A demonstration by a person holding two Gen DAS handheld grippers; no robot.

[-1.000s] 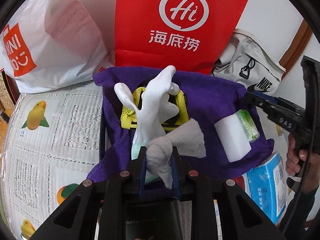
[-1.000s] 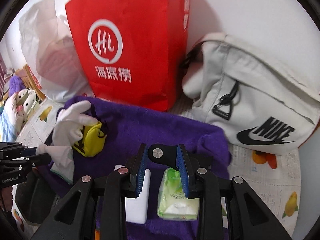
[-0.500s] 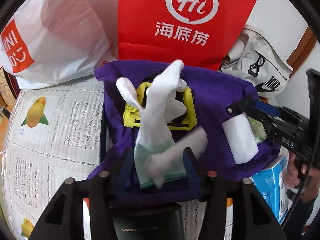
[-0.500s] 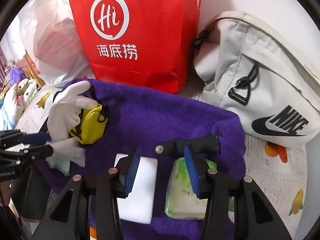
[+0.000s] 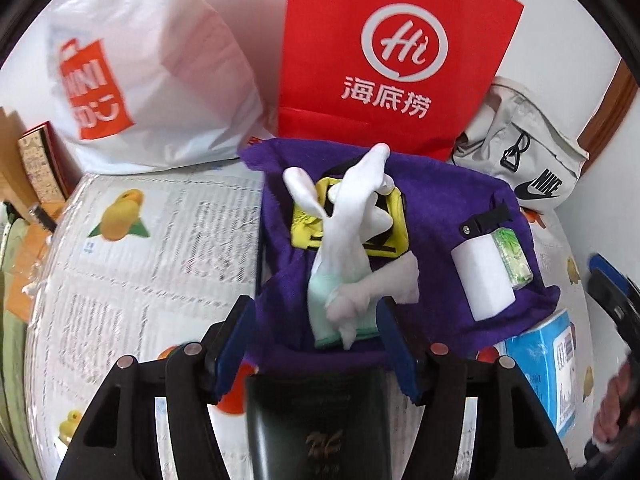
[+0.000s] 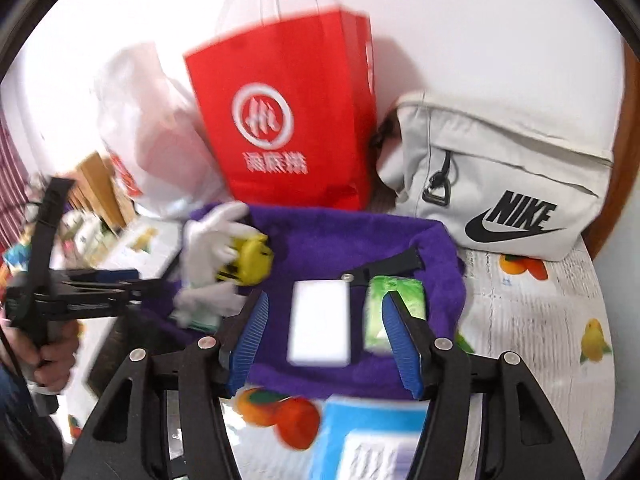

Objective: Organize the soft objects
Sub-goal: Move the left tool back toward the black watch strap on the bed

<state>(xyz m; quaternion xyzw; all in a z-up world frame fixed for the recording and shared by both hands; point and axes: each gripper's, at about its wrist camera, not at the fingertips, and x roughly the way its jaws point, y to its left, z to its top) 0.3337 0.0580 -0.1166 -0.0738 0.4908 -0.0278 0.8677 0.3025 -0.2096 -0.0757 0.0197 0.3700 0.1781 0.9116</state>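
**Both grippers parted above the purple towel**

Left wrist view: the left gripper [image 5: 316, 344], pitched steeply down, has just been opening; its blue pads flank the white gloves [image 5: 352, 252] without pressing them. The gloves lie centre-frame on the purple towel [image 5: 436, 208], long axis running from lower centre to upper centre, fingers toward the red bag [image 5: 396, 60], over a yellow pouch [image 5: 384, 232]. Only this view shows a box [image 5: 40, 168] at the left edge. Right wrist view: the right gripper [image 6: 322, 340] has likewise just been opening and holds nothing; white block [image 6: 320, 324] and green tissue pack [image 6: 396, 304] lie beyond it. Only here appears the hand [image 6: 52, 356] gripping the left tool's handle, lower left.
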